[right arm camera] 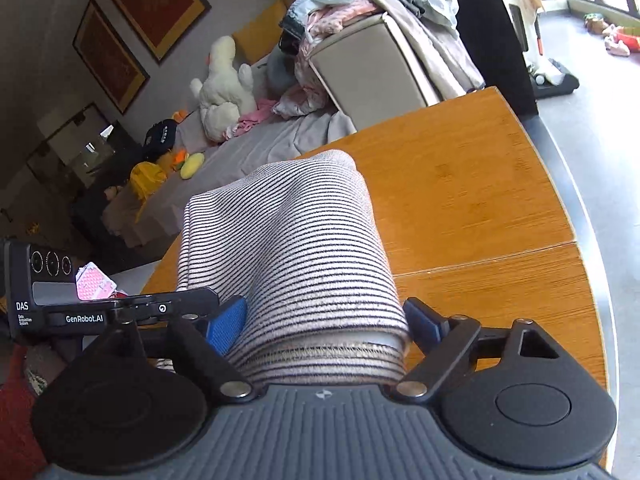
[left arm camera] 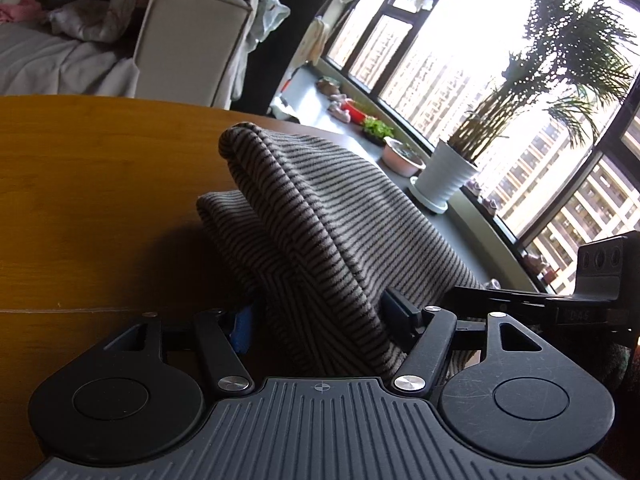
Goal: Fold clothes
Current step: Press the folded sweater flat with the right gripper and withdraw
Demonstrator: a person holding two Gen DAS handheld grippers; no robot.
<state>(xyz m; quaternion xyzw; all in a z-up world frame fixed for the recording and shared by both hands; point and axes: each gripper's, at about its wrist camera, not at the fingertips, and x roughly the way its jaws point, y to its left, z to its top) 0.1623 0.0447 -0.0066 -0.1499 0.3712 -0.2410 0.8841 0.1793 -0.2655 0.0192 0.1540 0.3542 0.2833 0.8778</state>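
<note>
A folded striped knit garment (left arm camera: 320, 216) lies on a wooden table (left arm camera: 88, 184) with a warm amber grain and a seam line running across its top; the cloth is soft, ribbed with thin dark stripes on pale grey, and piled in rounded folds, one rolled edge rising at the far end.

The left gripper (left arm camera: 316, 316) has its black jaws parted, with the garment bunched between them; a blue textured pad shows on the left finger, and whether the pads press the cloth cannot be told.

In the right wrist view the right gripper (right arm camera: 326, 320) also straddles the striped knit garment (right arm camera: 288, 248); its jaws stand wide, the blue pad on the left touching the fabric, the right finger just beside the folded hem, which shows a thick layered edge near the camera.

Beyond the table on the far side, a beige sofa arm (right arm camera: 368, 68) is heaped with crumpled clothes; a white plush toy (right arm camera: 226, 84) sits further left.

A ribbed white plant pot (left arm camera: 444, 176) stands on the dark windowsill at right.
</note>
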